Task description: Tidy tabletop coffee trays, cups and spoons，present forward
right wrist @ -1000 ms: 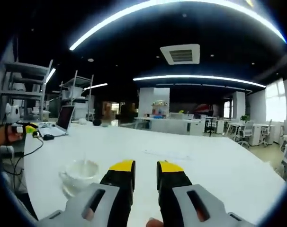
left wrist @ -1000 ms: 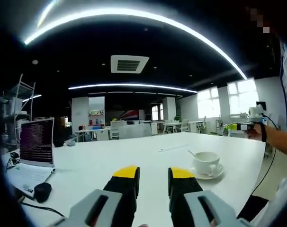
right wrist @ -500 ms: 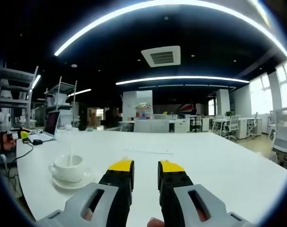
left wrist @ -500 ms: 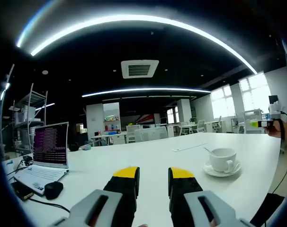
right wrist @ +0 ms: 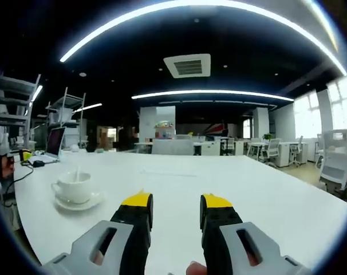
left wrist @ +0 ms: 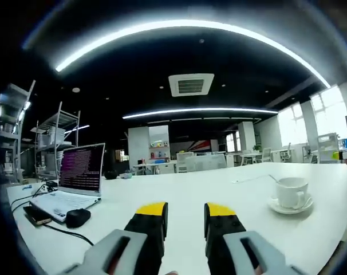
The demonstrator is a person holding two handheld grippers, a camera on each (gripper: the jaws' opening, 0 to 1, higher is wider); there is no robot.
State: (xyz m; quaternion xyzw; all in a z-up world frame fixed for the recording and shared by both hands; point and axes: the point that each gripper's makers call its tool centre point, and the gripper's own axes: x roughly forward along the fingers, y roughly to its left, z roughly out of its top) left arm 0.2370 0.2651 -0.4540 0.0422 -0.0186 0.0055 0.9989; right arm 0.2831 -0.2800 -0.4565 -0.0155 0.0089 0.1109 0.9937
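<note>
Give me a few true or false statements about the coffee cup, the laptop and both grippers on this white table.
1. The cup sits on a saucer. True.
2. The left gripper holds the cup. False: its jaws are open with nothing between them.
3. The laptop is open with its screen lit. True.
4. The right gripper is shut. False: its jaws stand apart.
5. A spoon stands in the cup. True.

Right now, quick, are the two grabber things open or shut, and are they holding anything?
Left gripper: open, holding nothing.
Right gripper: open, holding nothing.
</note>
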